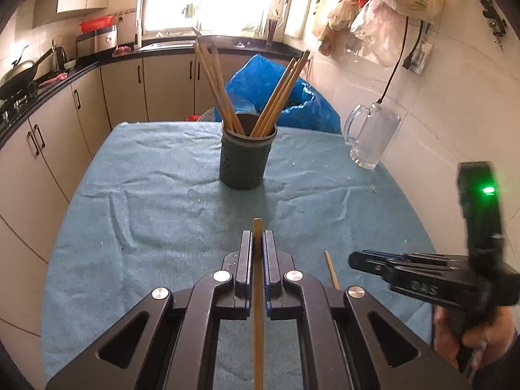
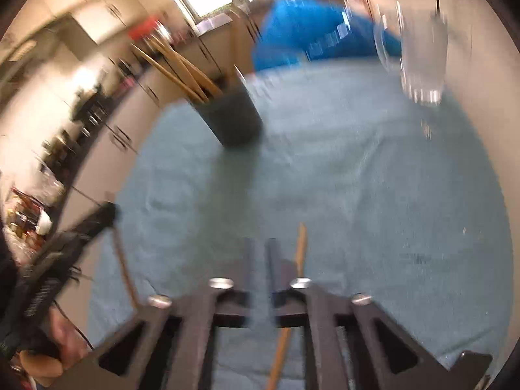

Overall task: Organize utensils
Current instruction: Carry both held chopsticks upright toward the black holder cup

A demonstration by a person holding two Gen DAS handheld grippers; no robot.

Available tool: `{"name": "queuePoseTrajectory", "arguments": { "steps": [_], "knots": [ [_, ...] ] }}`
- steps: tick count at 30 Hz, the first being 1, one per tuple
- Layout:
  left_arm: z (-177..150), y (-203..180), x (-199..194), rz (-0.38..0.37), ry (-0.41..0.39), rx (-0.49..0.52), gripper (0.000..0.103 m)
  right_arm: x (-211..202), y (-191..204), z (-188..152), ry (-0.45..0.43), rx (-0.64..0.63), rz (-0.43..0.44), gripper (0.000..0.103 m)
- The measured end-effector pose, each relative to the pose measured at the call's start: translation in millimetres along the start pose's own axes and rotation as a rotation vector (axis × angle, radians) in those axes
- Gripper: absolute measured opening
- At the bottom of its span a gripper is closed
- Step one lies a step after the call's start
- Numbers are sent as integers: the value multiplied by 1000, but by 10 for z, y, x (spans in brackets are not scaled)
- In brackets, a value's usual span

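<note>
A dark perforated utensil holder stands mid-table with several wooden chopsticks leaning out of it; it also shows in the blurred right wrist view. My left gripper is shut on one wooden chopstick that runs lengthwise between its fingers, short of the holder. My right gripper has its fingers close together; a chopstick lies under and beside its right finger, apparently on the cloth, not between the fingers. The right gripper also appears at the right in the left wrist view, next to a loose chopstick.
A teal cloth covers the table. A glass mug stands at the far right by the tiled wall. A blue plastic bag sits behind the table. Kitchen cabinets and a counter run along the left.
</note>
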State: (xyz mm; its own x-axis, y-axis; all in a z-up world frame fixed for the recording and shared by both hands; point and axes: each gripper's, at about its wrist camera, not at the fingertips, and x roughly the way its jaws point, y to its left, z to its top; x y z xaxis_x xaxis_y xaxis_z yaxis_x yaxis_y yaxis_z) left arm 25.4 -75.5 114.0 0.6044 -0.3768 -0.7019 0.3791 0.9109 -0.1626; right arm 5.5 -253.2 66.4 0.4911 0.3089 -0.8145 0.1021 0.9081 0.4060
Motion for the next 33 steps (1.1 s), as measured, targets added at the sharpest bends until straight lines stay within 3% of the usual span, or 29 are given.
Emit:
{"name": "queuePoseTrajectory", "arguments": {
  "steps": [2,6,11,13,15,18,25,30,33],
  "knots": [
    [-43,16,30,-6,9,-7,5,210,-143,8,50,26,-64,23],
    [-80,46,80,-6,22,-12,5,457,-276,46,91,47,-98,23],
    [-82,62,130,-8,29,-19,5,669,-98,43,115,-23,-140,23],
    [-88,61,153,-10,34,-20,5,727,5,21,120,-71,-182,7],
    [-94,56,159,-11,34,-22,5,762,104,-3,126,-116,-210,6],
    [-80,56,99,-21,23,-22,5,718,142,-36,120,-95,-152,5],
    [12,-44,-309,-40,-72,-7,5,-143,347,-166,-132,-84,71,5],
    [52,-148,-664,-51,-159,11,5,-782,581,-409,-338,-159,116,5],
    [59,-186,-782,-55,-182,15,5,-986,645,-513,-406,-177,125,5]
  ]
}}
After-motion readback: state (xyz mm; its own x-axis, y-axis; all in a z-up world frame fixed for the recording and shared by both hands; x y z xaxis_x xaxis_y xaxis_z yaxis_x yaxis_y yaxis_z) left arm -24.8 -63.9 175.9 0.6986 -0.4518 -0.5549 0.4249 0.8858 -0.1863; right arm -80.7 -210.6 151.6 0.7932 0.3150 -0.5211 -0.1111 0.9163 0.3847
